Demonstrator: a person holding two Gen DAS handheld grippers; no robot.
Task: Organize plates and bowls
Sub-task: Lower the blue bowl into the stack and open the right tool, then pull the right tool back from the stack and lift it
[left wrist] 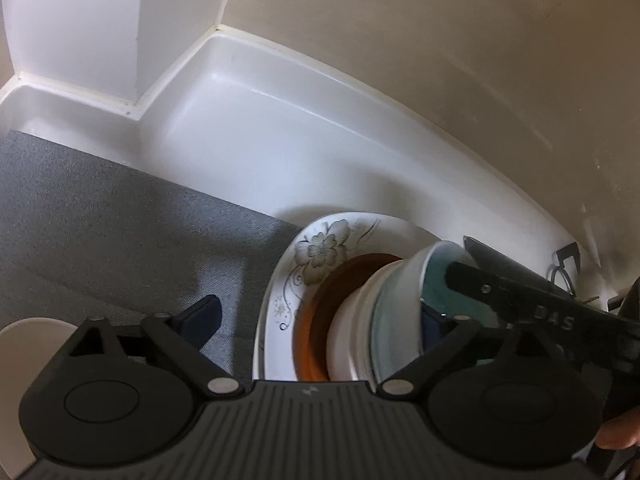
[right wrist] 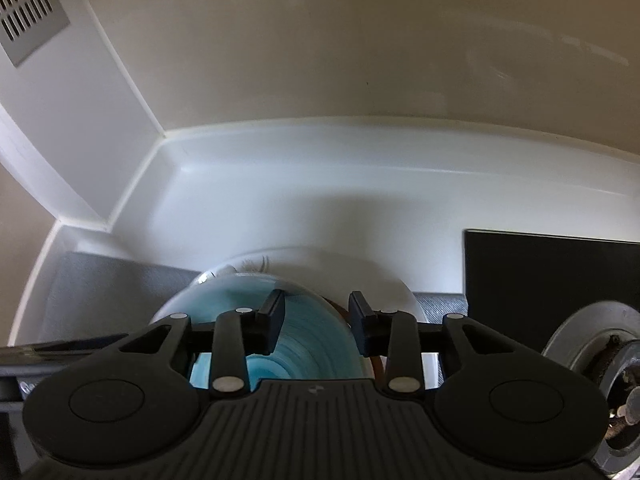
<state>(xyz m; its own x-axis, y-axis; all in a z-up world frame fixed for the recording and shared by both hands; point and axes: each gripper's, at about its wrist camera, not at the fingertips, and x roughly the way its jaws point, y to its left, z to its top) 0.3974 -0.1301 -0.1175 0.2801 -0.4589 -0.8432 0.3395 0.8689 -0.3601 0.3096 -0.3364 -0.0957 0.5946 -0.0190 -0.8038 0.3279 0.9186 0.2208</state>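
A white plate with grey flowers (left wrist: 320, 252) lies on the grey mat (left wrist: 100, 216). An orange-brown dish (left wrist: 310, 316) sits on it, with white bowls (left wrist: 352, 320) stacked inside and a teal-glazed bowl (left wrist: 400, 304) on top. My left gripper (left wrist: 320, 316) is open, its jaws wide on either side of the stack. My right gripper (right wrist: 316, 320) is open, straddling the right rim of the teal bowl (right wrist: 304, 340); one finger (right wrist: 272, 316) is inside the bowl. The right gripper's body also shows in the left wrist view (left wrist: 540, 304).
A white countertop with a raised back edge (right wrist: 320, 184) meets a beige wall. A black panel (right wrist: 552, 280) and a gas burner (right wrist: 600, 356) are at the right. A pale round object (left wrist: 24, 328) sits at the mat's left. A metal vent (right wrist: 28, 8) is upper left.
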